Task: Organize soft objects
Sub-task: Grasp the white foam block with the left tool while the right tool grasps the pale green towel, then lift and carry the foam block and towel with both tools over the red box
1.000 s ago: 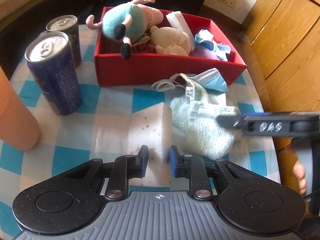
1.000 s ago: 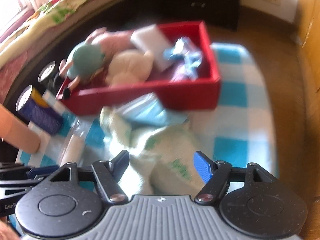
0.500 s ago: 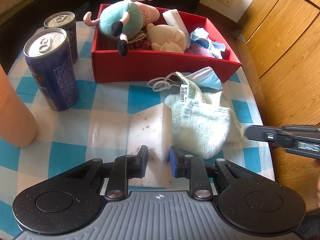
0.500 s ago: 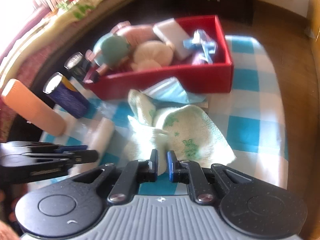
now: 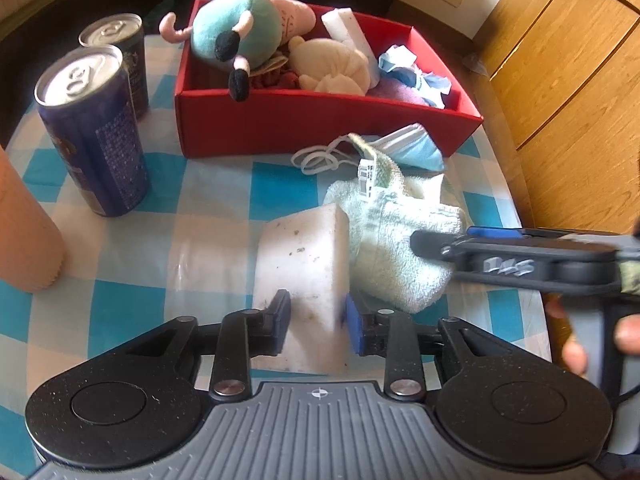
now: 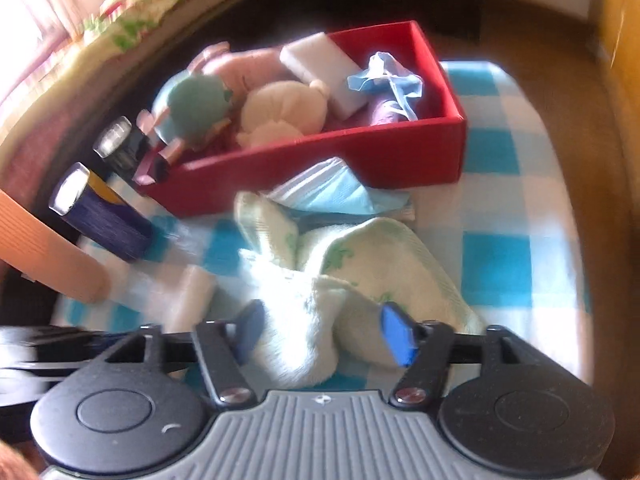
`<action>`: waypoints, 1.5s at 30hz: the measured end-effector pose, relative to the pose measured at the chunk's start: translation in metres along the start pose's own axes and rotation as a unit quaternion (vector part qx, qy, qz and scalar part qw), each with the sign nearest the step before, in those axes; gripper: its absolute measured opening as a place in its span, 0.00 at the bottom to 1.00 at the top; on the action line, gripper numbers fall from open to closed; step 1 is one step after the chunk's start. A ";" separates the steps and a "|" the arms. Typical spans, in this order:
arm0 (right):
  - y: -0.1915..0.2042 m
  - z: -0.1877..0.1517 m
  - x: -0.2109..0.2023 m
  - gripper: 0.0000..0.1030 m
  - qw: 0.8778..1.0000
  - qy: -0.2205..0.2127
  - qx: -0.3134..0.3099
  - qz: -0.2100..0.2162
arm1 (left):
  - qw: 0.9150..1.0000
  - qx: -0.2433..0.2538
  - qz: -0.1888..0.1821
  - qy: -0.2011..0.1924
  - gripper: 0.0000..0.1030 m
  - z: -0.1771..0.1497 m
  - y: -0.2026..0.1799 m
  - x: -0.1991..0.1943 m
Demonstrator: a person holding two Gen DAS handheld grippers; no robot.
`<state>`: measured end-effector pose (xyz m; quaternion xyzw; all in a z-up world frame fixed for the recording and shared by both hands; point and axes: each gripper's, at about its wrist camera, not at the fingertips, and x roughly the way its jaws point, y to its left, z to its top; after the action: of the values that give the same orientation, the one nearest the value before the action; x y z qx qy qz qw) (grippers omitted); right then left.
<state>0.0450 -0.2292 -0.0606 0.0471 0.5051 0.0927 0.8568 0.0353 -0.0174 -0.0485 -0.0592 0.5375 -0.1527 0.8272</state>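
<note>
Nearest in the left wrist view, the left tool [image 5: 314, 318] straddles a white sponge block [image 5: 302, 264] that lies on the worktop [image 5: 208, 248], covered in a blue and white checked cloth; its jaws are opening, the block sits between them, and the pads stand right at its sides, though whether they press on it I cannot tell. Just beside the block, to the right, a pale green towel [image 5: 400, 236] lies bunched on the cloth, a printed tag at its far end. The right tool [image 6: 324, 332] has its jaws opening around a fold of this towel, which lies between the spread pads without being pinched; in the left wrist view the same tool reaches in from the right edge, carried by a hand [image 5: 580, 340]. Beyond the towel a blue face mask [image 5: 408, 146] lies against the front wall of a red box [image 5: 320, 122]. The box holds a teal and pink plush toy [image 5: 240, 32], a cream plush [image 5: 332, 66], another white block [image 5: 352, 38] and crumpled blue masks [image 5: 412, 70]. Left of the box stand two drink cans [image 5: 94, 132], and nearer, at the left edge, an orange cylinder [image 5: 24, 236].
</note>
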 end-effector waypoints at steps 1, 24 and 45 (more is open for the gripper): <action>0.002 -0.002 0.005 0.30 1.000 0.008 -0.007 0.000 | 1.000 0.001 -0.001 0.002 0.33 0.000 0.000 0.001; -0.017 -0.017 -0.079 0.00 0.996 -0.023 -0.016 0.091 | 0.998 0.050 0.045 -0.003 0.75 -0.008 -0.023 0.002; -0.024 -0.012 -0.084 0.00 0.988 -0.037 0.035 0.145 | 0.999 0.019 0.021 -0.022 0.19 -0.005 -0.014 -0.023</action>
<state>-0.0023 -0.2706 0.0014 0.1531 0.4640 0.1964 0.8501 0.0190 -0.0224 -0.0268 -0.0359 0.5176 -0.1445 0.8426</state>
